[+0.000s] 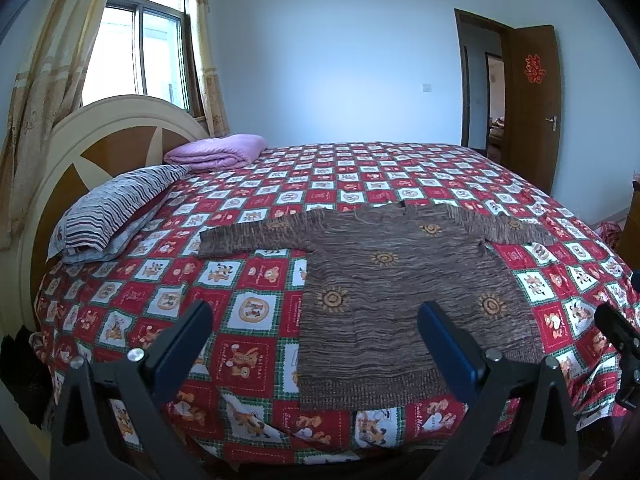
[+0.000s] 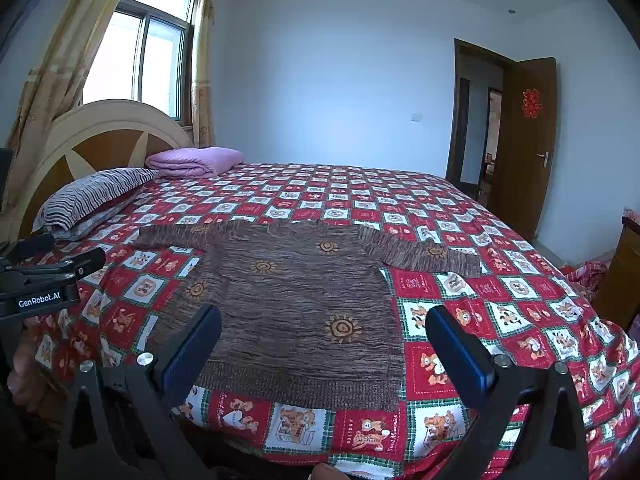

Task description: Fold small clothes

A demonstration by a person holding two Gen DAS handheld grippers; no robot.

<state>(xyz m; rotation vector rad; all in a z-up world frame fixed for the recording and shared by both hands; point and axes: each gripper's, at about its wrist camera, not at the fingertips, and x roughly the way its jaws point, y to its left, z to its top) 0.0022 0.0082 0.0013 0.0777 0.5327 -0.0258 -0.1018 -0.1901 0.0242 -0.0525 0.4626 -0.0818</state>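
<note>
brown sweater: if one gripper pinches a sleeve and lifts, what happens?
The brown sweater is probably floppy: it lies flat, following the bedspread. The knit looks thick, so likely some drag. Lifting one sleeve would probably leave the body trailing.

1. Ahead of both grippers: brown streaky knitted sweater (image 1: 404, 300) with orange sun motifs.
2. Beneath it: red-and-white checked cartoon-bear bedspread (image 1: 248, 308), green-edged squares.
3. Far left: grey-and-white striped pillow (image 1: 116, 208); plain lilac folded blanket (image 1: 216, 152).

1. Home bedroom: bed (image 1: 256, 288) under a red checked cartoon-bear cover, rounded wooden headboard (image 1: 100, 148).
2. Striped pillow (image 1: 116, 208) and folded purple blanket (image 1: 216, 150) at the head end.
3. Curtained window (image 1: 140, 48), brown wooden door (image 1: 532, 108) open, red paper decoration (image 1: 533, 67) on it.
</note>
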